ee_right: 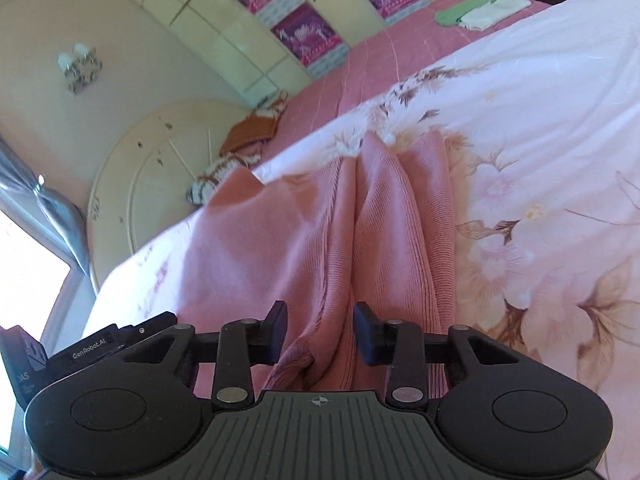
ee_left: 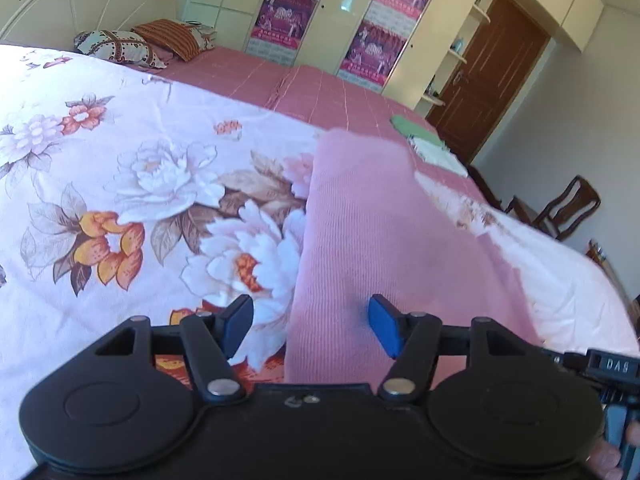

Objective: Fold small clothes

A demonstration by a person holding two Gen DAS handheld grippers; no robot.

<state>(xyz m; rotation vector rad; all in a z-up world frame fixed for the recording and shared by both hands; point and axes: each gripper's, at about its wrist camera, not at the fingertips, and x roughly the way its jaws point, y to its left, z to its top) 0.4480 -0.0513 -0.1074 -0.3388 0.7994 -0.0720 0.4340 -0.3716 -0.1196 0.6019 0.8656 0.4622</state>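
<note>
A pink ribbed knit garment (ee_left: 380,232) lies on the floral bedsheet (ee_left: 120,184). In the left wrist view it is a smooth folded strip running away from me. My left gripper (ee_left: 312,330) hovers open over its near left edge, one pad over the sheet and the blue pad over the cloth. Seen from the right wrist, the garment (ee_right: 312,220) is bunched into long ridges. My right gripper (ee_right: 322,334) stands partly open, low over a raised fold that lies between its pads, and I see neither pad pressing on it.
Folded green and white cloths (ee_left: 424,140) lie on the pink checked bedcover (ee_left: 320,88) farther back. Pillows (ee_left: 120,46) rest by the headboard (ee_right: 132,192). Wardrobes with posters, a brown door (ee_left: 492,72) and wooden chairs (ee_left: 568,212) stand beyond the bed.
</note>
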